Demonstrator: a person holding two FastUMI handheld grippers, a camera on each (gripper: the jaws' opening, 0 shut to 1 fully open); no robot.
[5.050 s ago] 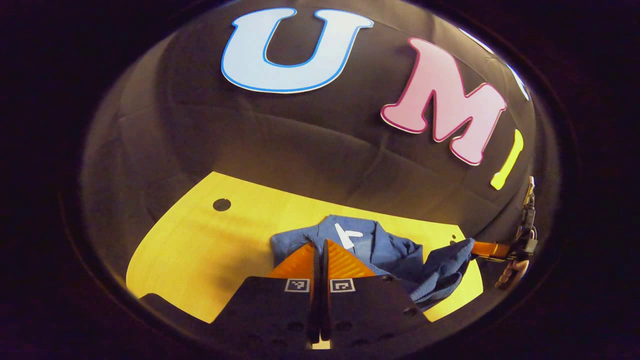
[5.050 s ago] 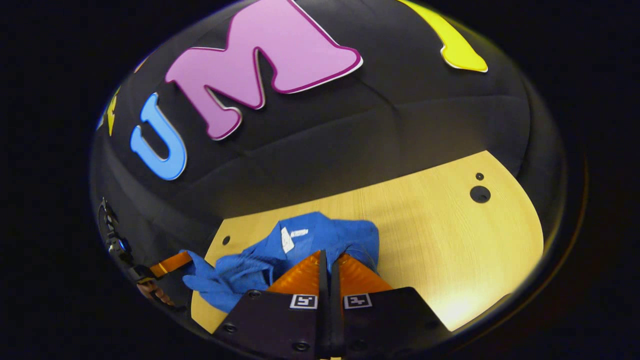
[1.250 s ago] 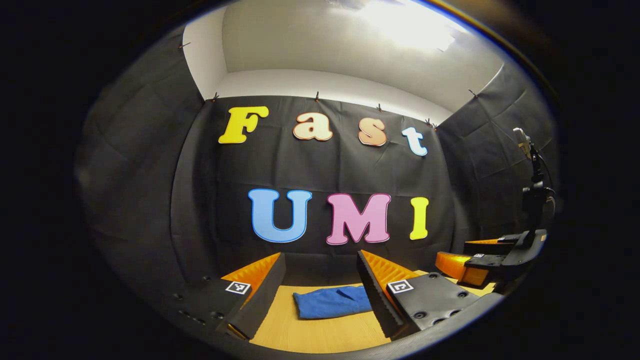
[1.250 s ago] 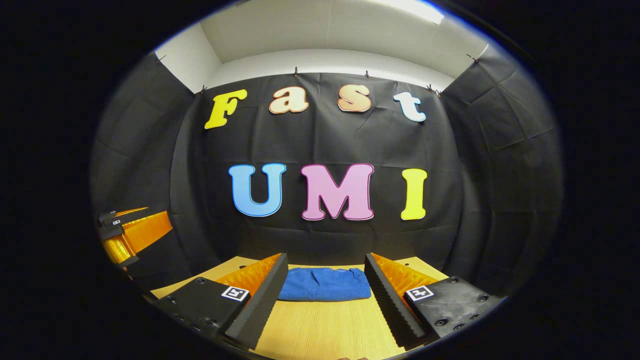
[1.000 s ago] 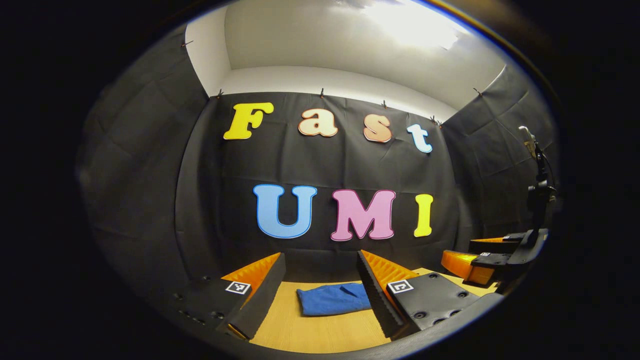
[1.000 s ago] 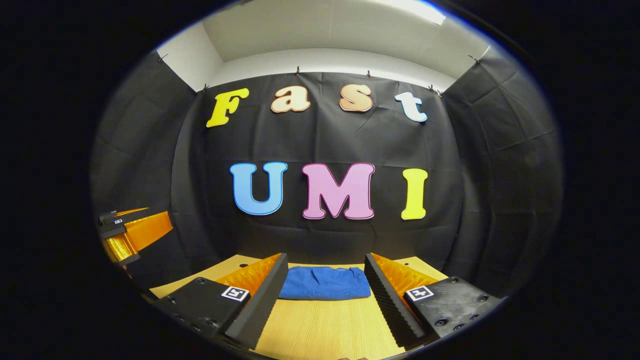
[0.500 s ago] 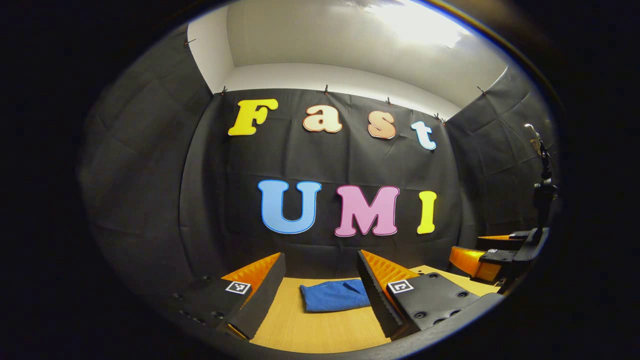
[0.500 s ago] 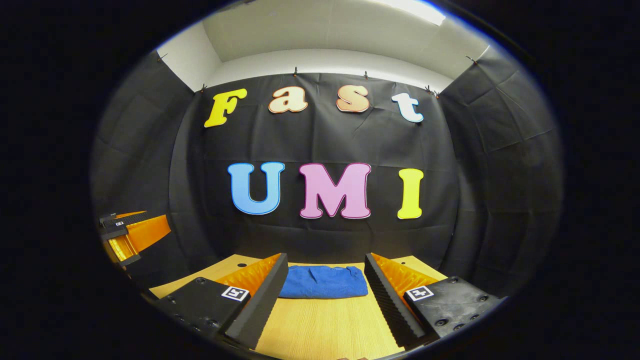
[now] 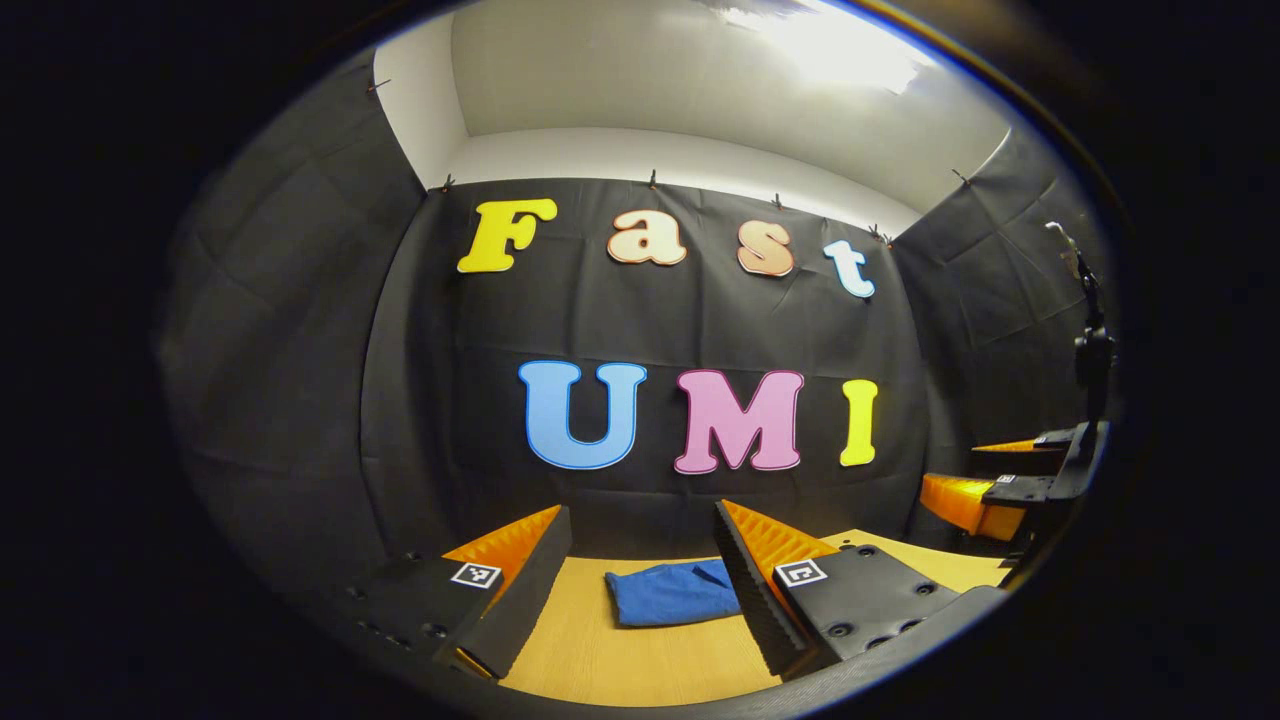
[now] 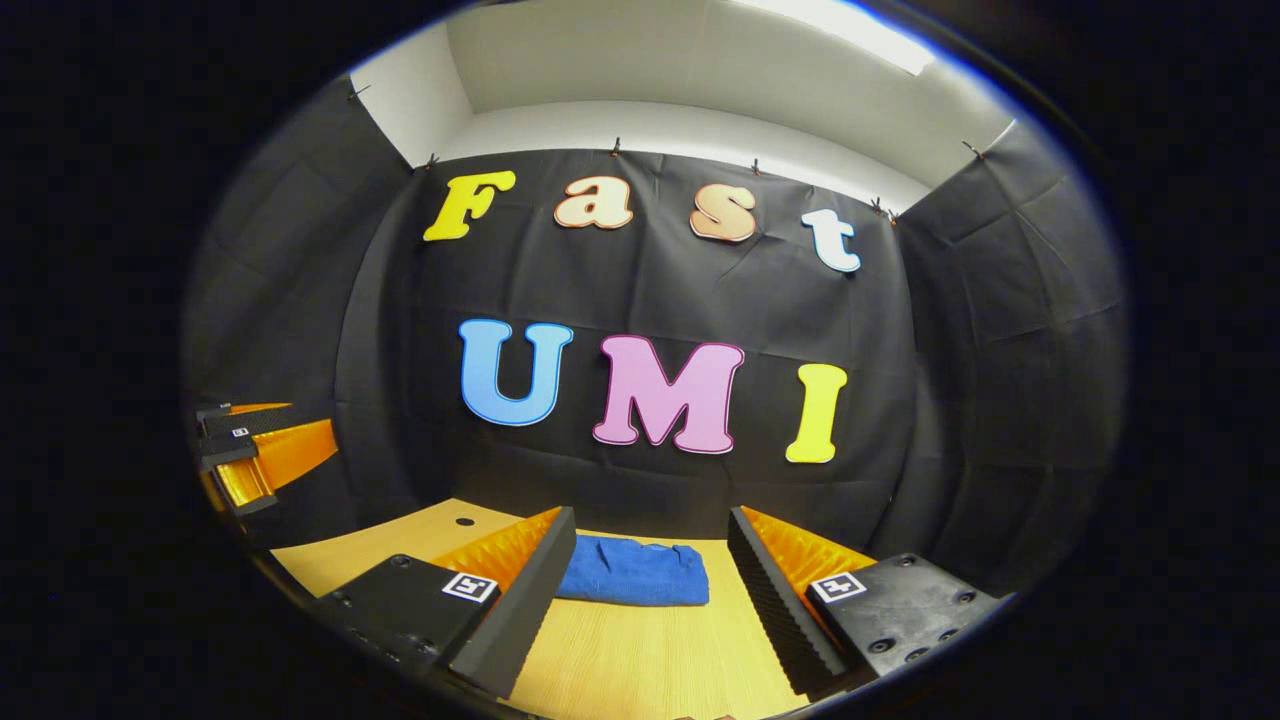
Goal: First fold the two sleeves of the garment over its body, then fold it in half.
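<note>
Wooden table [image 10: 640, 660]; folded blue garment [image 10: 632, 572] near black cloth wall [image 10: 980, 330].

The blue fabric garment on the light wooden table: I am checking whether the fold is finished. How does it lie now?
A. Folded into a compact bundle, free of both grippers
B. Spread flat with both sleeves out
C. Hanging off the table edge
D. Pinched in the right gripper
A: the blue fabric garment lies as a compact folded bundle on the light wooden table, with the right gripper and the left gripper both open and off it.
</note>
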